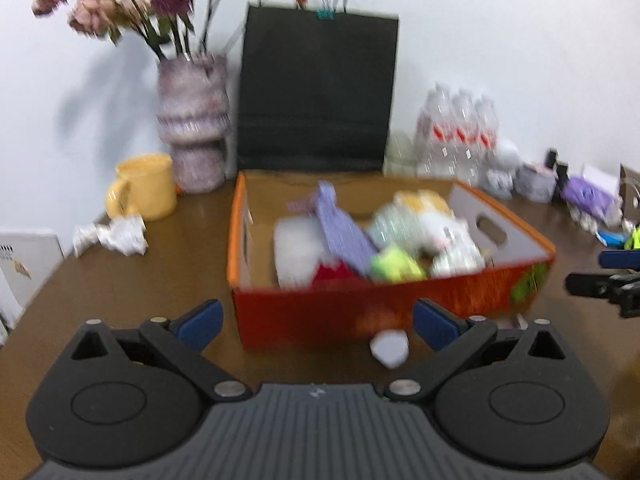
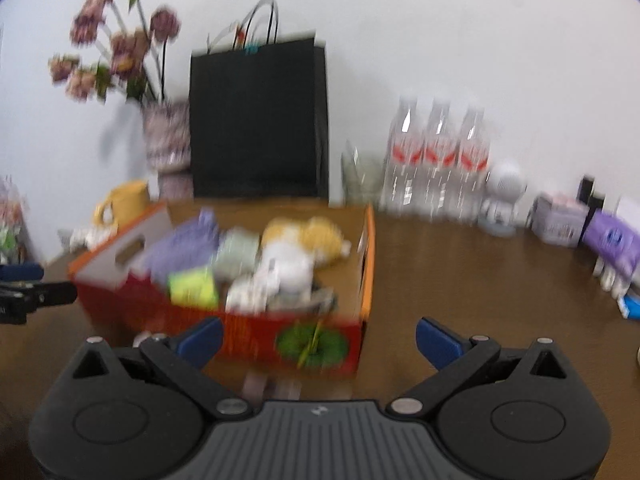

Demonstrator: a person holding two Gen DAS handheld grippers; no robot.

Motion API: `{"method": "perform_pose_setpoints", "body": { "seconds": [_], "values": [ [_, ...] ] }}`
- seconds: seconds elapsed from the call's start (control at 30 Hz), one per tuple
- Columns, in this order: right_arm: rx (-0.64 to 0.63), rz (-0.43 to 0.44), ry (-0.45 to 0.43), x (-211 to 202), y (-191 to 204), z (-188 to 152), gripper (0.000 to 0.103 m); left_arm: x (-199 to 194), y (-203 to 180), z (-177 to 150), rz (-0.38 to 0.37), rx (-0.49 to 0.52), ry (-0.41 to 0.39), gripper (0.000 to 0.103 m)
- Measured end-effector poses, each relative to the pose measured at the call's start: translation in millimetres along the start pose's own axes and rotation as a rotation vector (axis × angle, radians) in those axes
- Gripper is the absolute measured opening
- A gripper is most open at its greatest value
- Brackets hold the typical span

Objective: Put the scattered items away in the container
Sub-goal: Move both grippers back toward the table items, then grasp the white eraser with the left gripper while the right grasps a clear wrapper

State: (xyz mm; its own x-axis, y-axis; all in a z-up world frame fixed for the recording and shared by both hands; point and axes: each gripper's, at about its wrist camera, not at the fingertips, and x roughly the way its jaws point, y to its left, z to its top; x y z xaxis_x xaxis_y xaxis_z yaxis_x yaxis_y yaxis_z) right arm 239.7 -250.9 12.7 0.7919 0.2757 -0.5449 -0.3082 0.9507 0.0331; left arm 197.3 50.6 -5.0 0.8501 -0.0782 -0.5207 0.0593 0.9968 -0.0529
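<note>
Both claws are spread wide with nothing in them: the left claw (image 1: 316, 322) hangs low in front of the red box (image 1: 360, 308), and the right claw (image 2: 318, 338) hangs by the box's near corner. A small white bit (image 1: 389, 347) lies on the worktop (image 1: 140, 280) just in front of the left claw, close to the box wall. I think it goes in next. It sits so near the wall that a finger could bump the box and push it away, or flick the bit off. The box is already full of soft, bright things, so a drop from too high might bounce out. A crumpled paper (image 1: 114, 234) lies far left, near the yellow mug (image 1: 144, 186) and vase (image 1: 192, 128), which could tip. To the right of the right claw the worktop is bare, but bottles (image 2: 436, 160) stand behind.
</note>
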Motion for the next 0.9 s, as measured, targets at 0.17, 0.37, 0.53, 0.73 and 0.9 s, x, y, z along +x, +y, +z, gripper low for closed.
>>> {"method": "perform_pose_setpoints", "body": {
  "seconds": [0.17, 0.37, 0.53, 0.73, 0.9],
  "values": [
    [0.009, 0.017, 0.09, 24, 13, -22, 0.103, 21, -16, -16, -0.03, 0.041, 0.087, 0.103],
    [0.001, 0.012, 0.134, 41, 24, -30, 0.102, 42, -27, -23, -0.017, 0.027, 0.136, 0.1],
    [0.012, 0.008, 0.134, 45, 25, -28, 0.101, 53, -33, -22, 0.001, 0.023, 0.146, 0.095],
    [0.016, 0.006, 0.141, 54, 27, -26, 0.094, 64, -39, -17, -0.007, 0.027, 0.158, 0.075],
    [0.017, 0.018, 0.142, 60, 30, -25, 0.08, 70, -48, -17, -0.02, 0.048, 0.17, 0.061]
  ]
}}
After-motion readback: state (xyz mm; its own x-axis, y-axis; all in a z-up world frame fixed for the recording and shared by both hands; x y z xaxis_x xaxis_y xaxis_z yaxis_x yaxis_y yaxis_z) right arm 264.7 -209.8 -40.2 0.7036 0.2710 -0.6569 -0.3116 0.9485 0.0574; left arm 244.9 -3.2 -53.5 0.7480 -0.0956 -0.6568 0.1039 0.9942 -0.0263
